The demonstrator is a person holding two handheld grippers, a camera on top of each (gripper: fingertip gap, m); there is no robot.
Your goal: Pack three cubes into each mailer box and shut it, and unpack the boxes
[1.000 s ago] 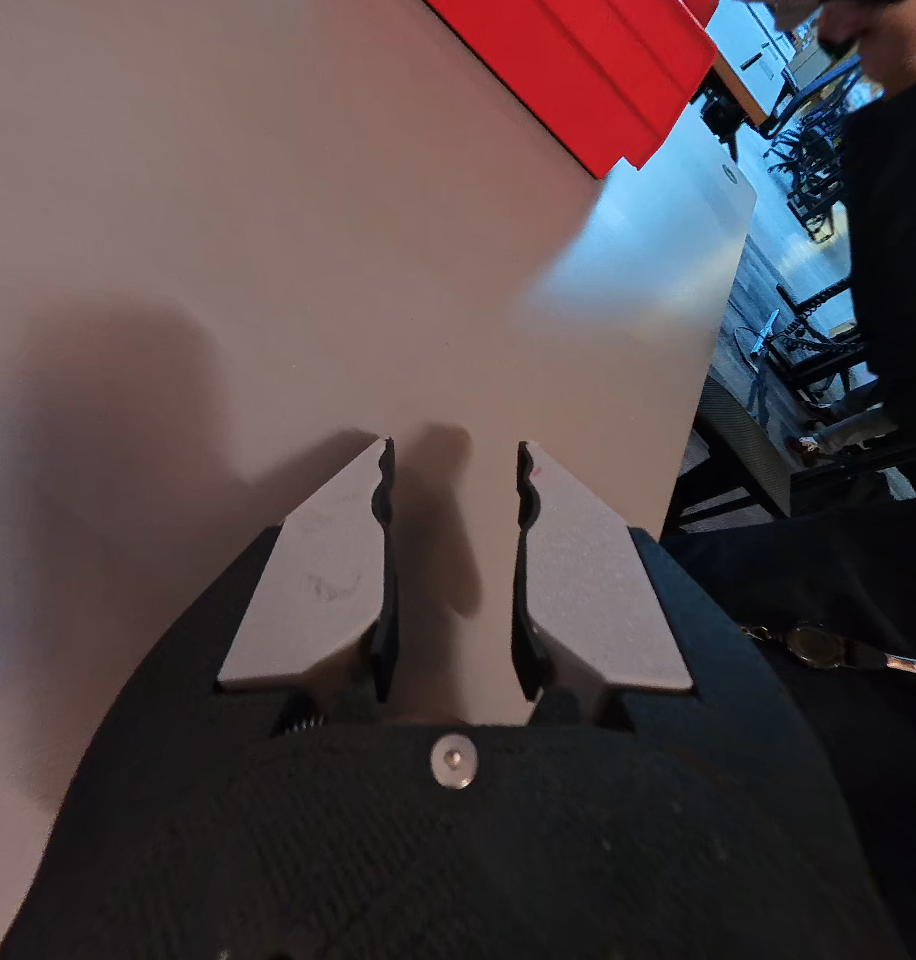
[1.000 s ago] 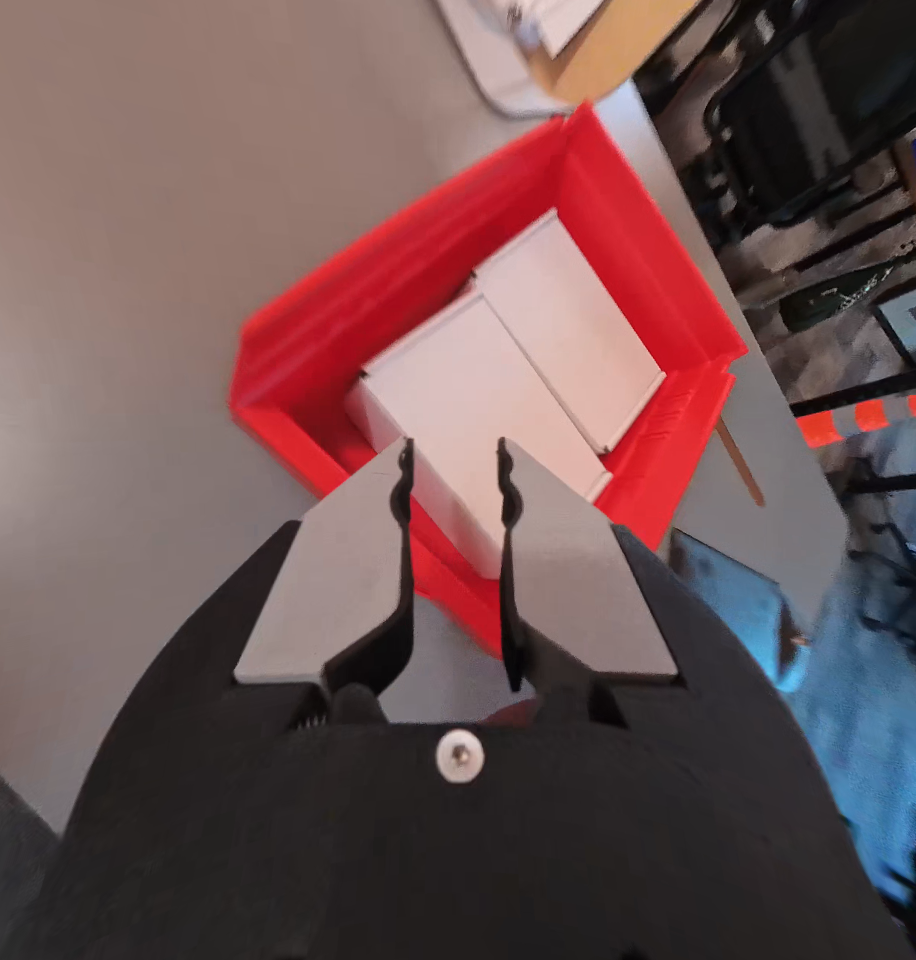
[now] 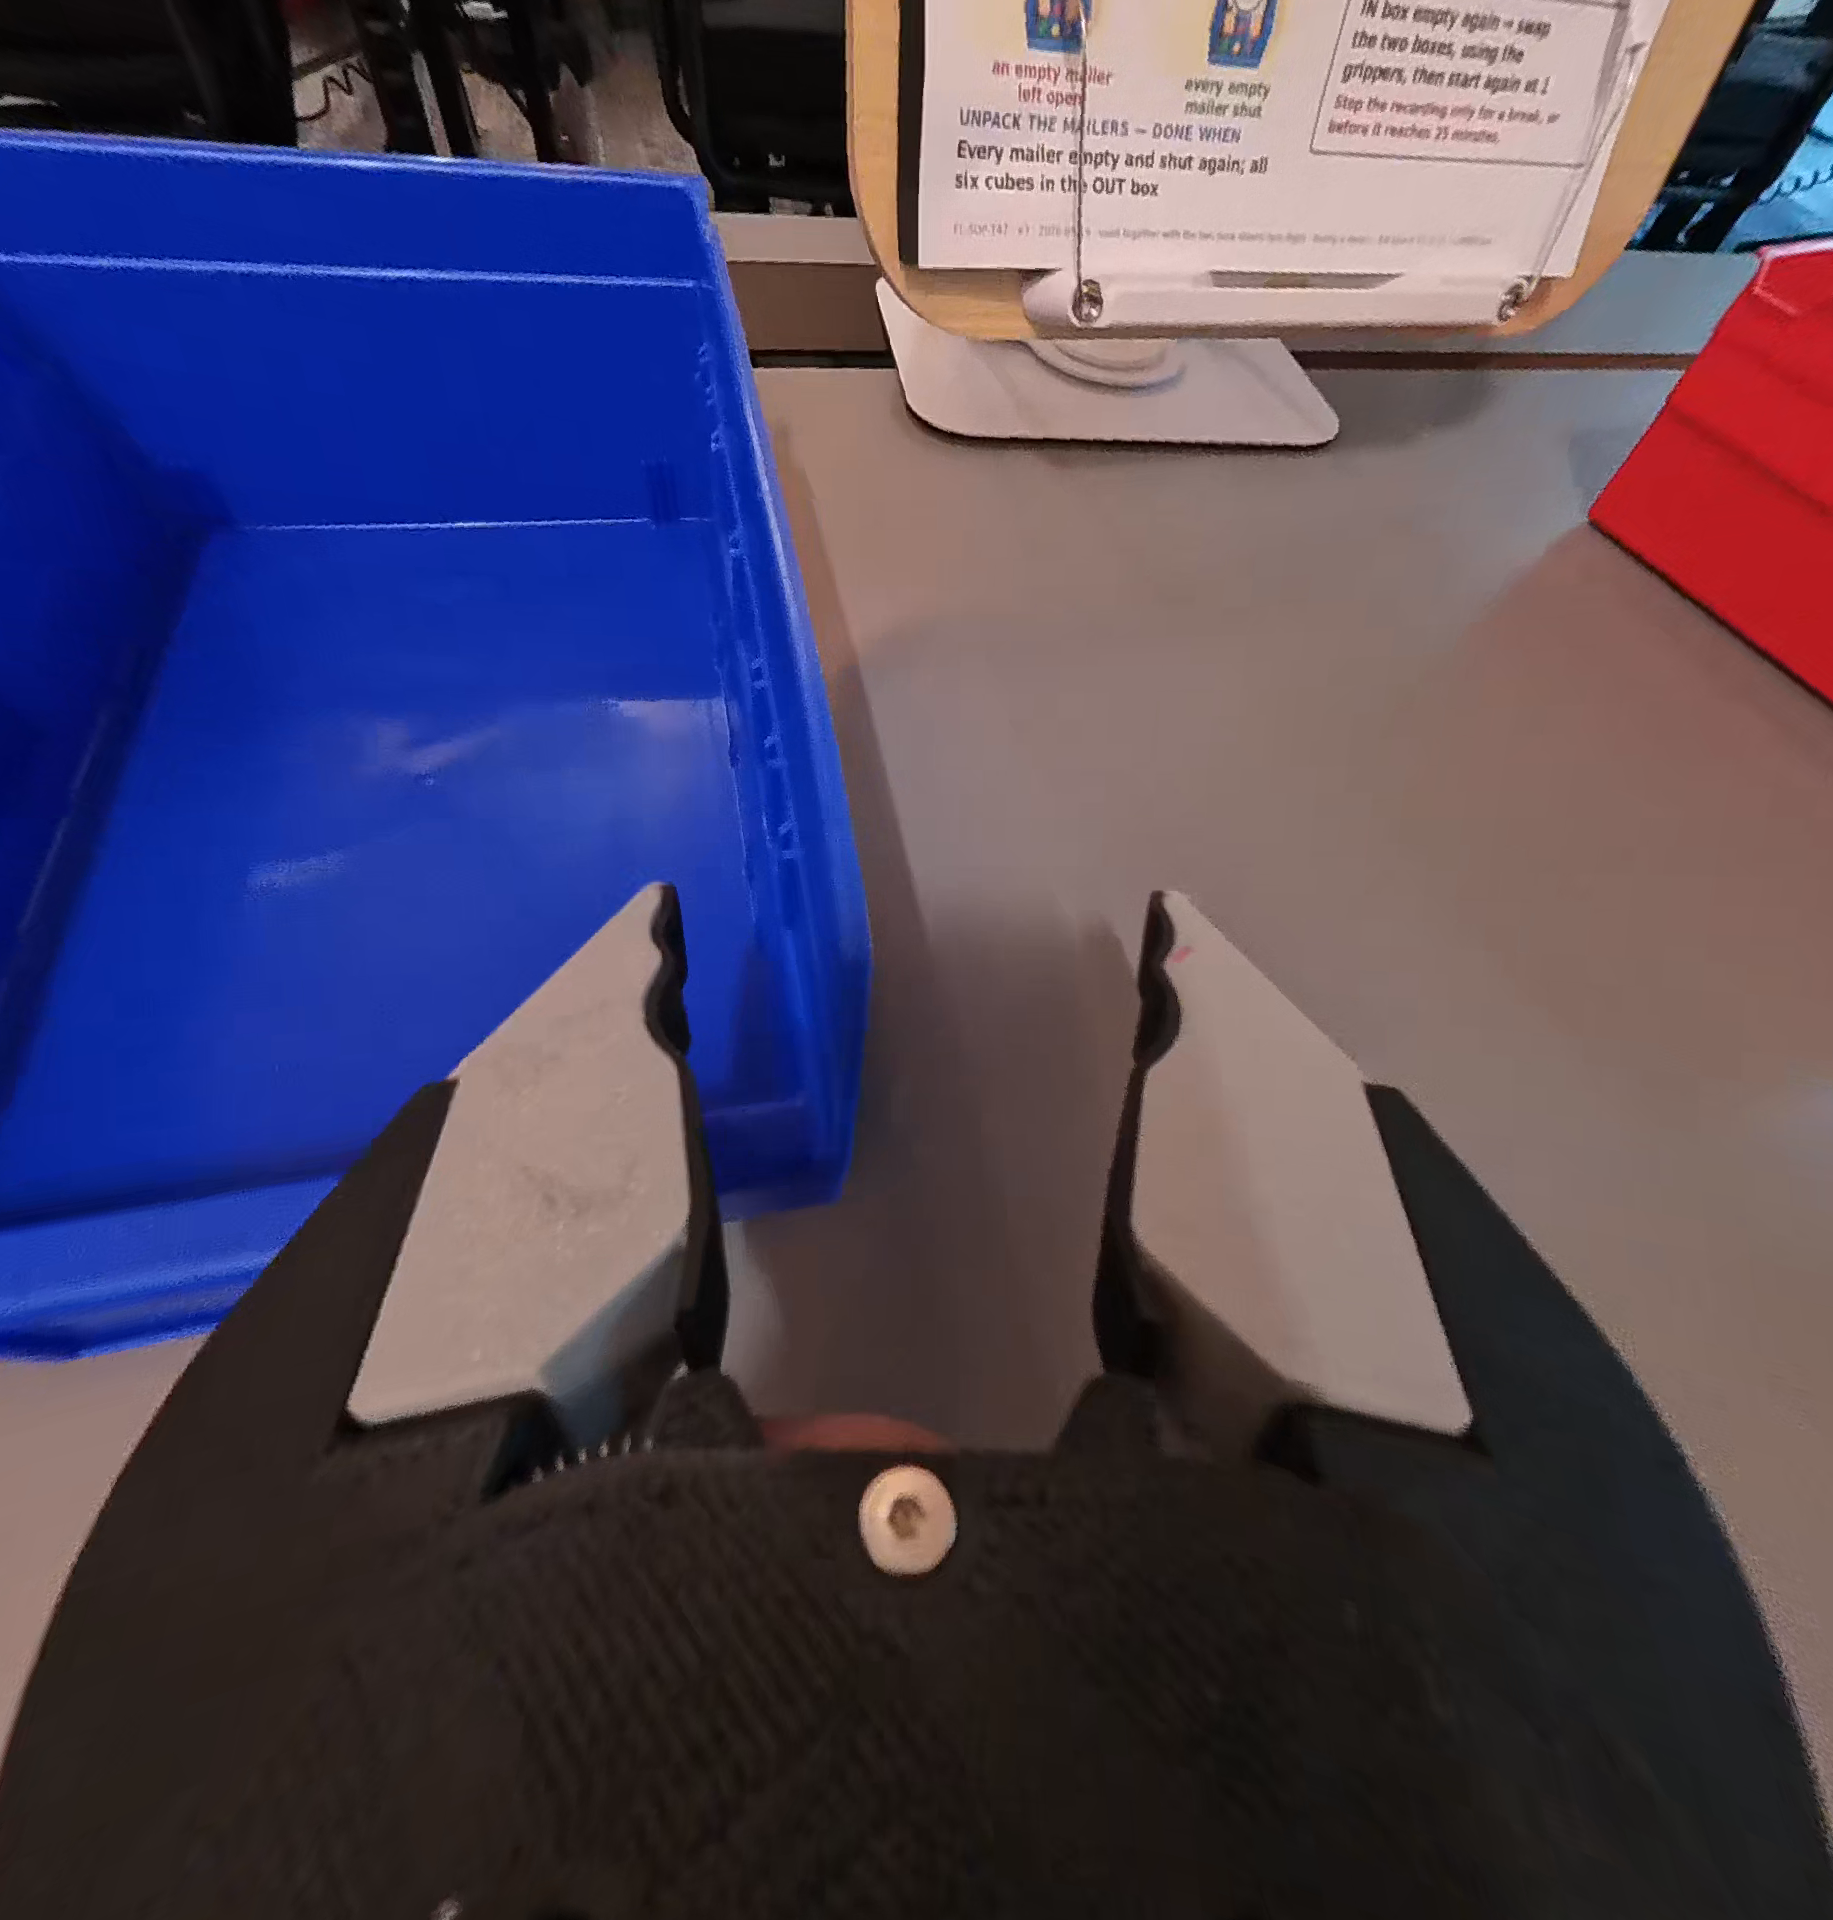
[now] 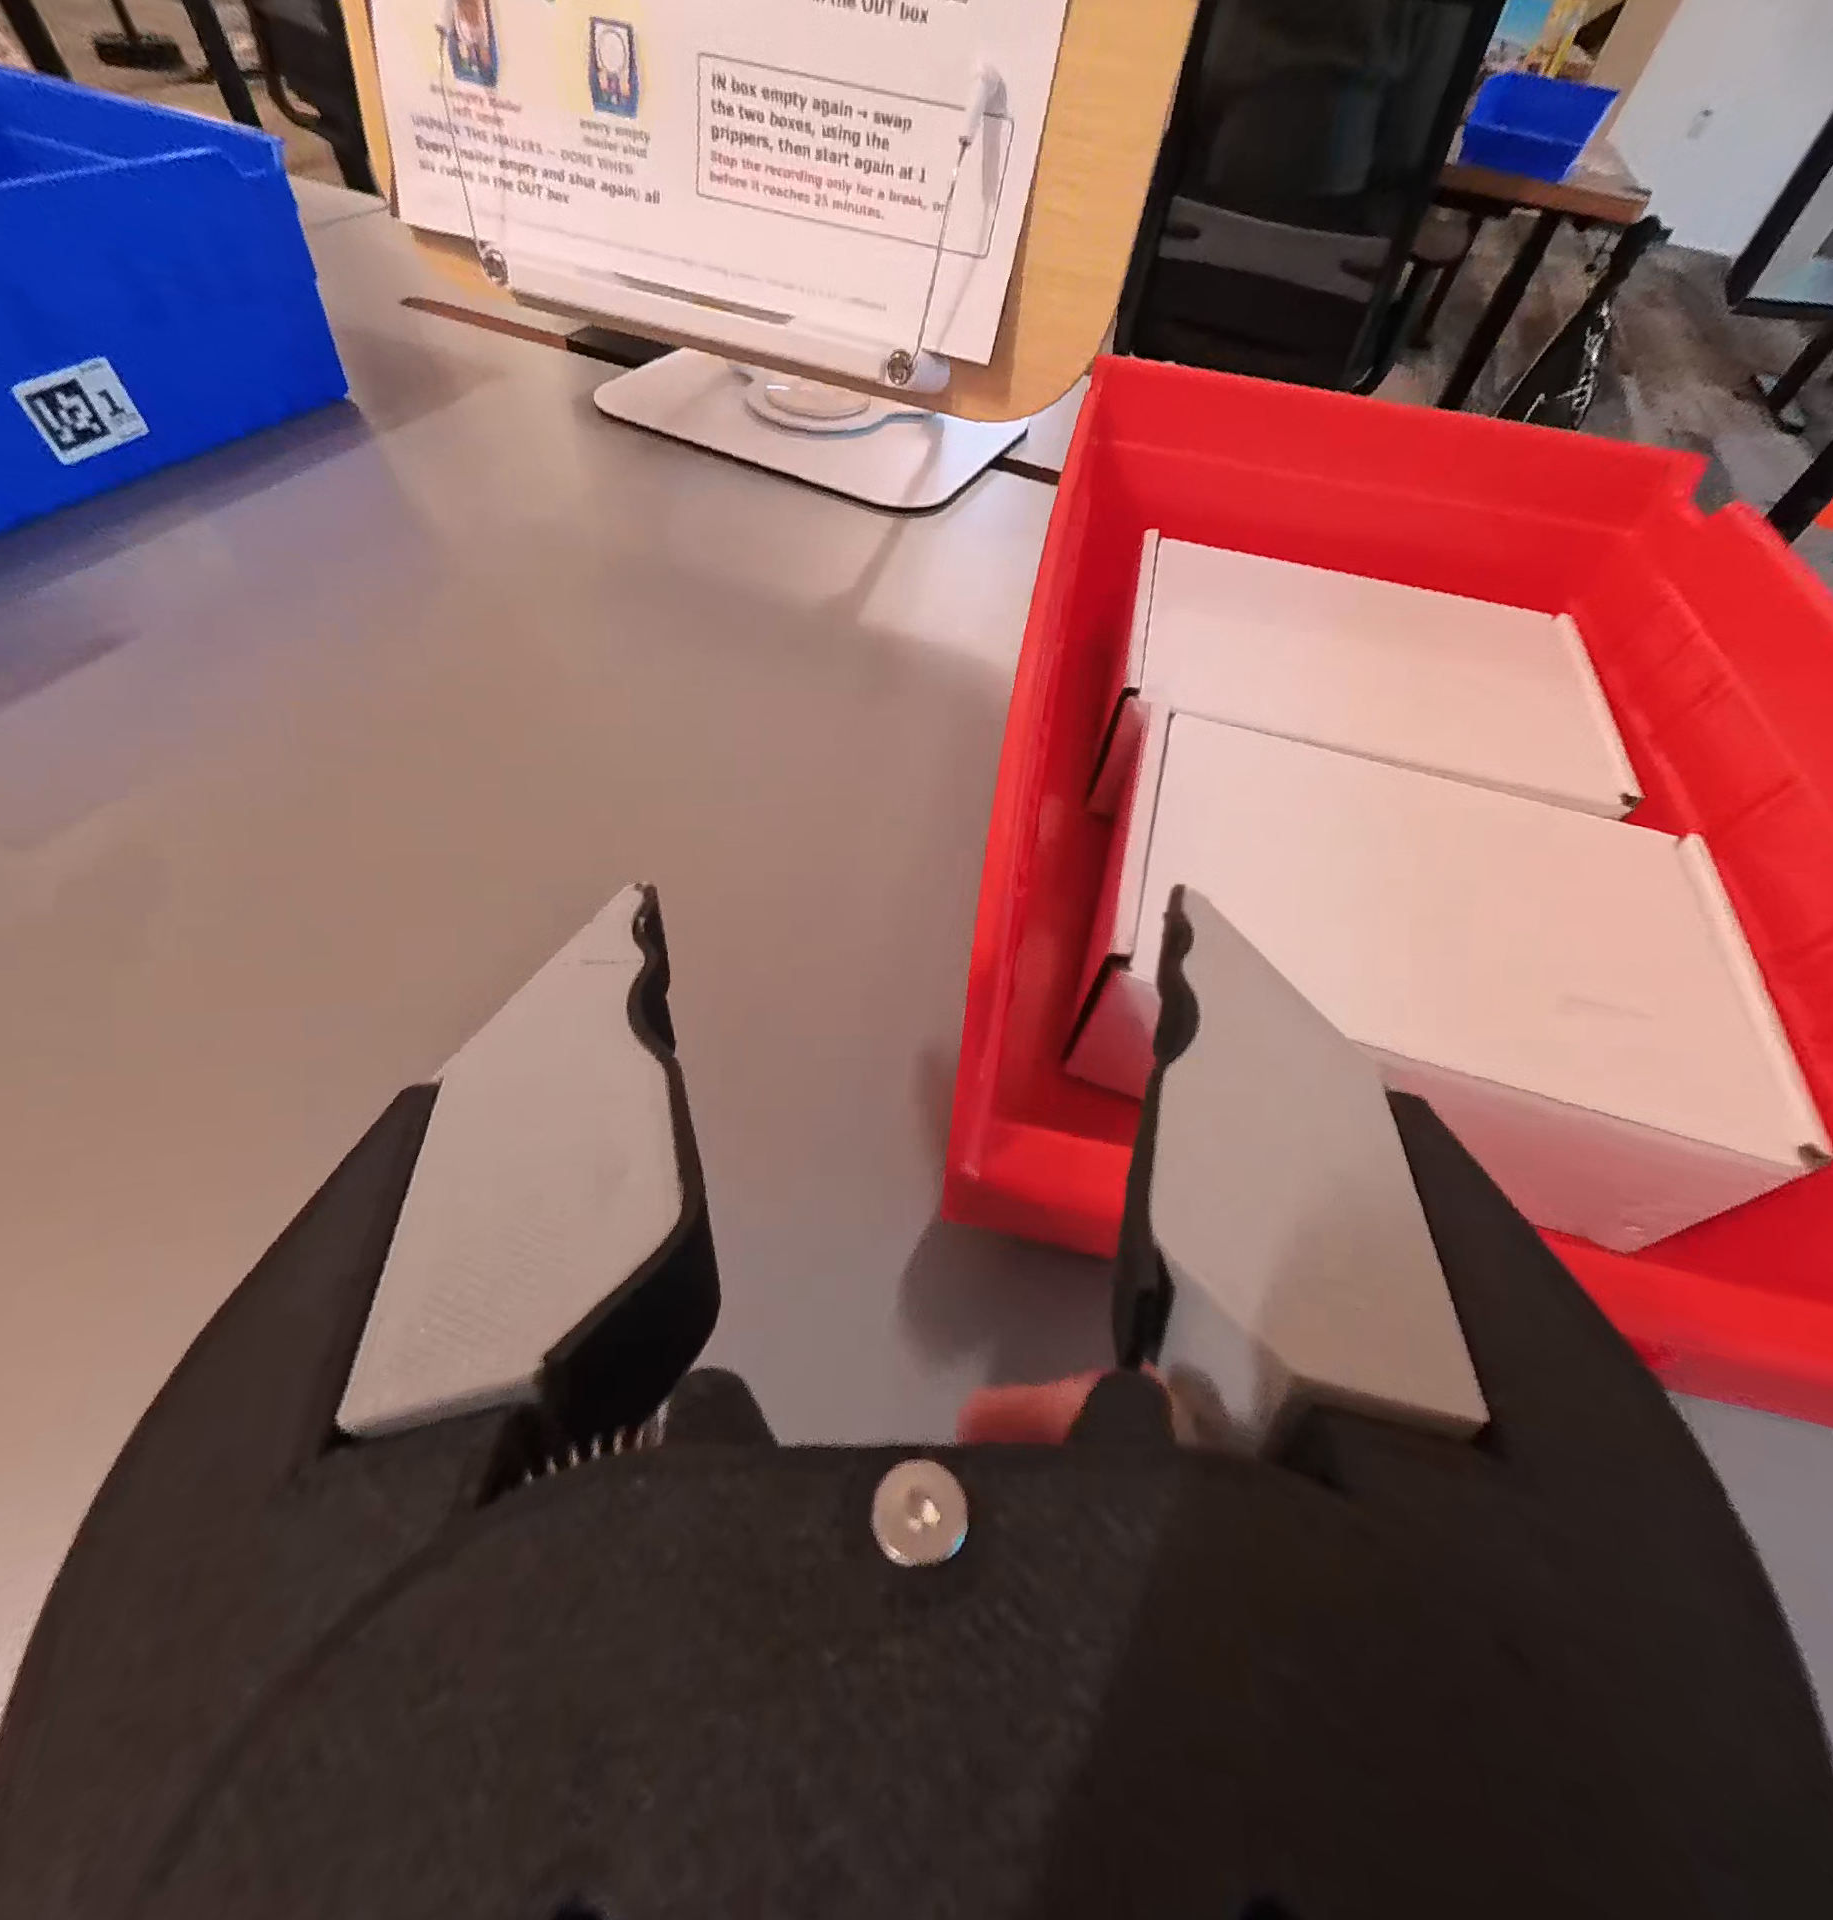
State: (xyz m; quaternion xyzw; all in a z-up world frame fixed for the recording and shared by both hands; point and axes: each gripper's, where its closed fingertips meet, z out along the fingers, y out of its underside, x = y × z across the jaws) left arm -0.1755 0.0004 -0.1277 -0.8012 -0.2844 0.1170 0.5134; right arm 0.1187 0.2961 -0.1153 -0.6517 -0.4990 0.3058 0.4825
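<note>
both wrist views have swung since a second ago: the left one from bare table onto the blue bin [image 3: 351,665], the right one from looking down into the red bin [image 4: 1244,468] to a level view of it; both claws have gone from narrow to wide; left gripper [image 3: 910,914] gapes with nothing in it, over grey table [image 3: 1255,779] just right of the blue bin, whose visible floor shows no cubes; right gripper [image 4: 907,909] gapes with nothing in it, its right finger overlapping the red bin's near corner; two shut white mailer boxes lie side by side in that bin, near mailer [image 4: 1463,935] and far mailer [image 4: 1359,665]; likely step is fetching a mailer for unpacking; best to shift right, straddle the near mailer's short end, close on cardboard walls not the lid flap, lift straight to clear the rim; instruction stand [image 4: 787,260] sits behind, out of the way
</note>
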